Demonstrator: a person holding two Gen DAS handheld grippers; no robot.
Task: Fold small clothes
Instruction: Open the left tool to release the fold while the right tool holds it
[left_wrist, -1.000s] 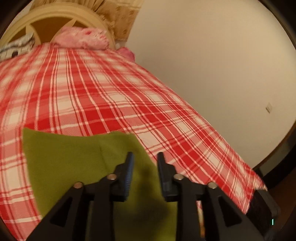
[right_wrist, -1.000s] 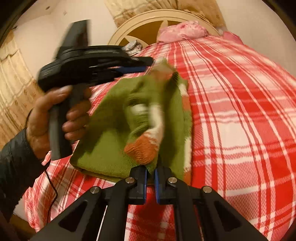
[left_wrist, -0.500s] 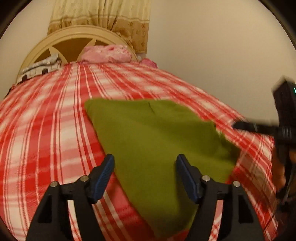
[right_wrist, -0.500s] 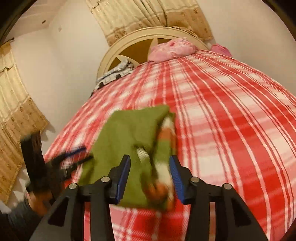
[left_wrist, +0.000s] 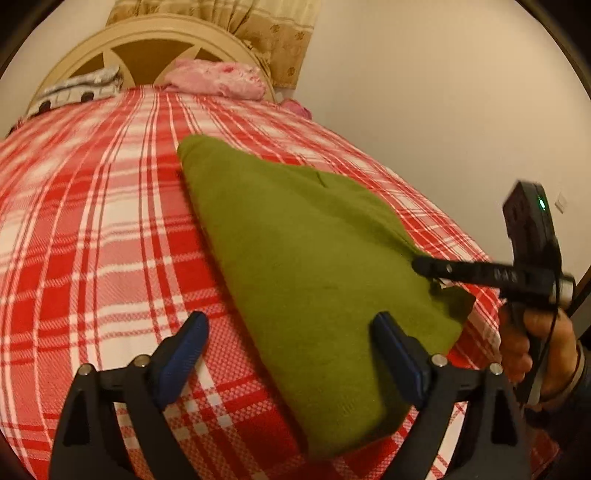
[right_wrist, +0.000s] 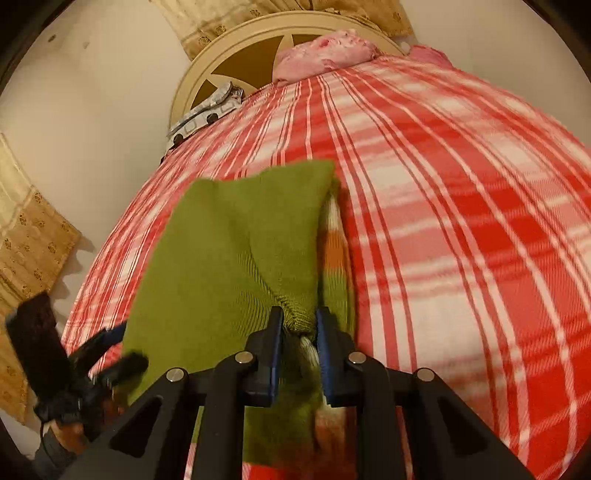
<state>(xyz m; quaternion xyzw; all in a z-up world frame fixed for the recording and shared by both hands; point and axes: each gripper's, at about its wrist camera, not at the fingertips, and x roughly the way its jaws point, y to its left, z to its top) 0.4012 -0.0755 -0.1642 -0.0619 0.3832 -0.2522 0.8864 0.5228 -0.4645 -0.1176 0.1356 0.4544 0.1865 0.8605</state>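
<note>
A small green knit sweater (left_wrist: 310, 266) lies folded on the red plaid bed (left_wrist: 92, 236). My left gripper (left_wrist: 290, 332) is open and empty, its jaws straddling the sweater's near corner without touching it. My right gripper (right_wrist: 298, 321) has closed on a bunched green edge of the sweater (right_wrist: 229, 258); an orange and white striped sleeve (right_wrist: 332, 251) shows along the sweater's right side. In the left wrist view the right gripper (left_wrist: 424, 266) touches the sweater's right edge. In the right wrist view the left gripper (right_wrist: 118, 347) hovers at the sweater's left edge.
A round cream headboard (left_wrist: 147, 40) stands at the far end, with a pink pillow (left_wrist: 218, 77) and a white patterned cloth (left_wrist: 74, 92) against it. Beige curtains (right_wrist: 33, 243) hang left. A plain wall (left_wrist: 443, 110) runs along the bed's right side.
My right gripper let go of the sweater, opened over it, and has now closed on its near edge. My left gripper opened wide and drew back. The sweater now lies flat, folded.
</note>
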